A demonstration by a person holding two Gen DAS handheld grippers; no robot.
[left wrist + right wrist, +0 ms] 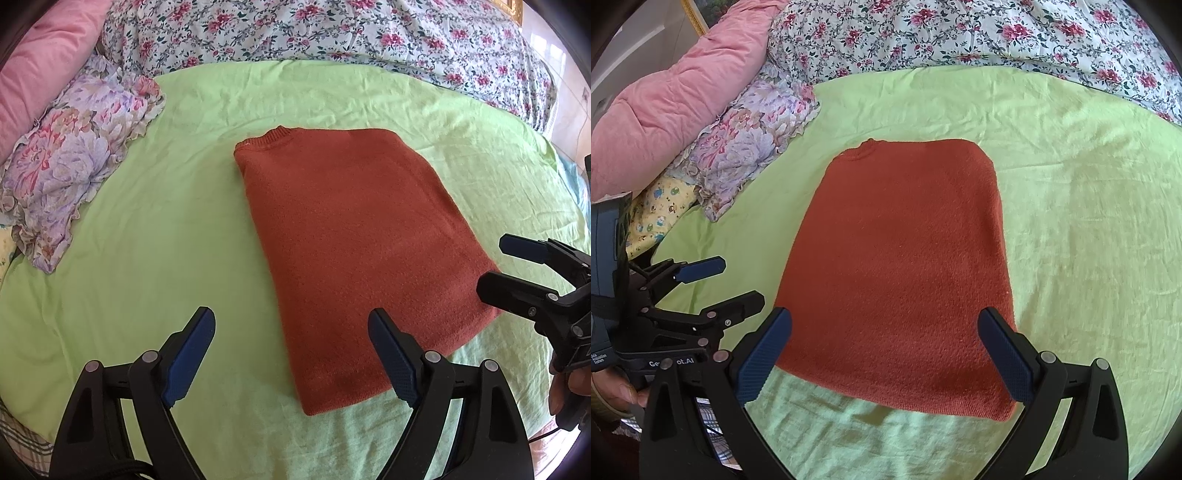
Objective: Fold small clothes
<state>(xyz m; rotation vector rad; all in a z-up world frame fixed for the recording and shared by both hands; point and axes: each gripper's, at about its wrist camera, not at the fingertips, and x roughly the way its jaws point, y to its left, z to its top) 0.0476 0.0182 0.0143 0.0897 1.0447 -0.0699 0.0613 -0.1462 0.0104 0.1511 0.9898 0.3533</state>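
A rust-orange knit sweater (354, 236) lies folded into a long rectangle on a light green sheet (147, 240), collar at the far end. It also shows in the right wrist view (897, 266). My left gripper (291, 325) is open and empty, hovering over the sweater's near left corner. My right gripper (884, 328) is open and empty over the sweater's near edge. The right gripper also shows at the right of the left wrist view (495, 266), beside the near right corner. The left gripper shows at the left of the right wrist view (742, 280).
A floral ruffled pillow (74, 162) lies at the left on the green sheet (1089, 240). A pink quilt (676, 107) is behind it. A flowered bedspread (332, 29) runs along the back. A yellow printed cloth (661, 210) sits by the pillow.
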